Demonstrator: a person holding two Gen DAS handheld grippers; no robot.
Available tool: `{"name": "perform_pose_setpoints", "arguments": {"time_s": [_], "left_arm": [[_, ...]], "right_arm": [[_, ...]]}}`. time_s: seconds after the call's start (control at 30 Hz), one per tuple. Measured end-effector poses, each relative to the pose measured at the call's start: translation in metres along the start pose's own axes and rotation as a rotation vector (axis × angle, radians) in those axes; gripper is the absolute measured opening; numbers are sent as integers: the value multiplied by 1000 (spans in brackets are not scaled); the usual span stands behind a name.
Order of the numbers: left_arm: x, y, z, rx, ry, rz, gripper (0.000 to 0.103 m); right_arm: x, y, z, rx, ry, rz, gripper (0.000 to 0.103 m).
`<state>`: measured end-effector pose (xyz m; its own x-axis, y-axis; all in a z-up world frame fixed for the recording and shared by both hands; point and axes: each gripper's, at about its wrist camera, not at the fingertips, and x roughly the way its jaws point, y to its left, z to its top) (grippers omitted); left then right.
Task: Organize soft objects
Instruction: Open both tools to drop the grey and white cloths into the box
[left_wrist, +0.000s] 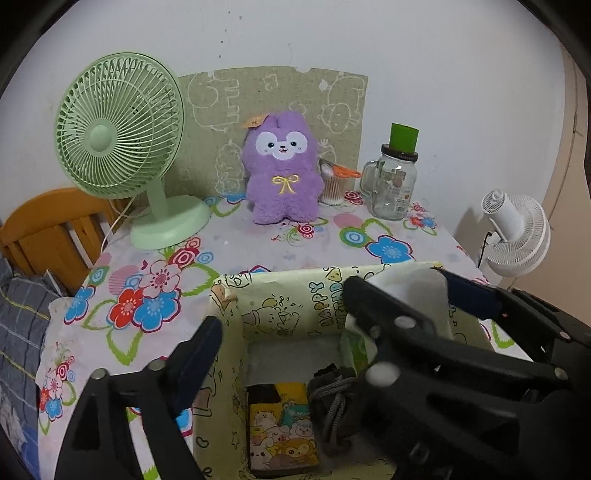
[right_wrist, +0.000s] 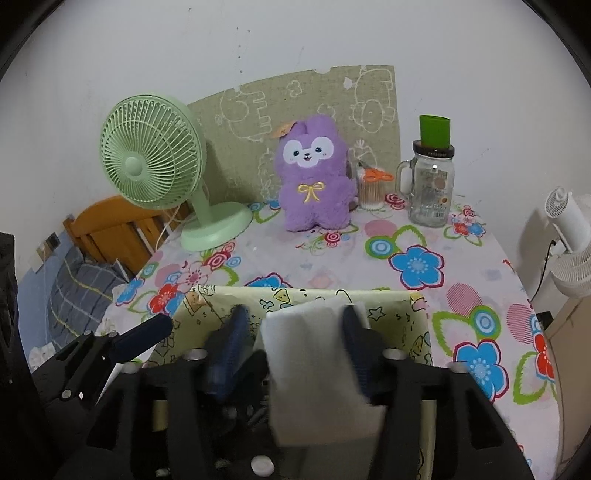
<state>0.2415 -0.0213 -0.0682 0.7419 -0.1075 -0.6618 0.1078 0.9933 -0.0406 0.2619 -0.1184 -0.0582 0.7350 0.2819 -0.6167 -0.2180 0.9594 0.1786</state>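
Two grippers hang over the yellow fabric box (left_wrist: 236, 295). Left gripper (left_wrist: 280, 332) jaws stand wide, nothing between them. Right gripper (right_wrist: 291, 332) jaws are parted around the white soft item (right_wrist: 310, 354), which touches the right finger only. Behind stand a green fan (left_wrist: 122, 122), purple plush (right_wrist: 314, 173) and glass jar (right_wrist: 430, 192). Only the left view shows the box interior: a cartoon pouch (left_wrist: 282, 432) and a grey drawstring bag (left_wrist: 336, 402).

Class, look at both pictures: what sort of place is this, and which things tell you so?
Probably a bedroom at home: a wooden bed frame with plaid bedding, a floral-clothed table, and a purple plush toy.
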Motion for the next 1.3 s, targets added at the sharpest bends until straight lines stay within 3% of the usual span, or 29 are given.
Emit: {"name": "perform_pose_setpoints", "arguments": {"time_s": [0.2,0.43,1.3], "left_arm": [[-6,-1,0,11,-14,13,98],[-23,-2,-1,19,-41,18,101],[-105,-14,-30,11,-132,22,103]], "right_arm": [[-3,2,0,-12,9,-22,90],[-22,7,-1,-17,-23,-52,95],[-114,27,-27,-54,-117,-105,95]]}}
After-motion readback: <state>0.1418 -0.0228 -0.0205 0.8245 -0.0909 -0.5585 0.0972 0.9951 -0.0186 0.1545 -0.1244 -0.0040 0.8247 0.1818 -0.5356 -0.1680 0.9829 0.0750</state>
